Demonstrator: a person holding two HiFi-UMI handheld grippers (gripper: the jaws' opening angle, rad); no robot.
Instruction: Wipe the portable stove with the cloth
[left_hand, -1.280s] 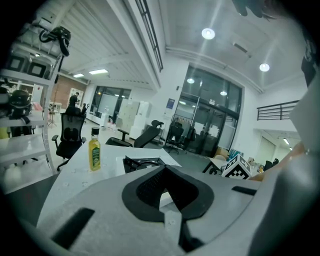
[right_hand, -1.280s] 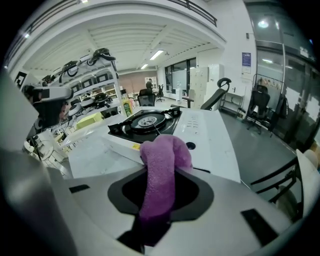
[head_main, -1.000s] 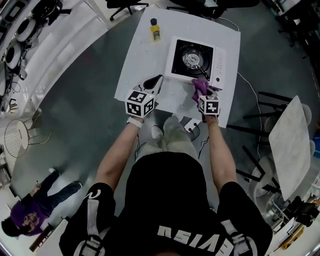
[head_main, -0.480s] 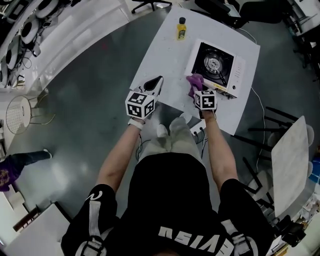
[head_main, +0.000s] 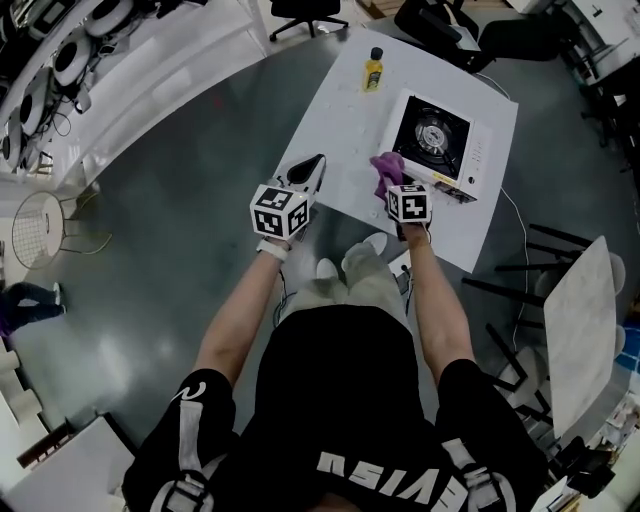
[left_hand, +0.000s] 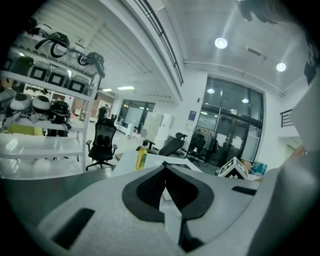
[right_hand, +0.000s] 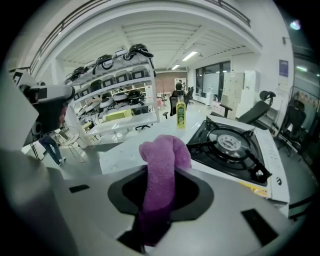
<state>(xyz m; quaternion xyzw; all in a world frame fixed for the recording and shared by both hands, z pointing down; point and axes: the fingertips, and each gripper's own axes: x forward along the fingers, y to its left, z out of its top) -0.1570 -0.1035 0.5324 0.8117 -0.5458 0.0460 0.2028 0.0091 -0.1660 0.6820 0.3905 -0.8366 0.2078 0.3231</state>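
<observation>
The right tongs (right_hand: 160, 186) are closed on the purple cloth (right_hand: 163, 159), which sticks up from them just beside the stove's (head_main: 436, 136) near left corner; whether it touches, I cannot tell. The stove stands on the white counter (head_main: 340, 112), with a yellow bottle (head_main: 372, 70) near the far edge. The left tongs (left_hand: 165, 186) are pressed together and empty, at the counter's near left edge.

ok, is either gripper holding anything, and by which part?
Right gripper: jaws shut on the purple cloth, pinched along a bunched fold, its rounded end poking out past them. Left gripper: jaws together, nothing between them.
</observation>
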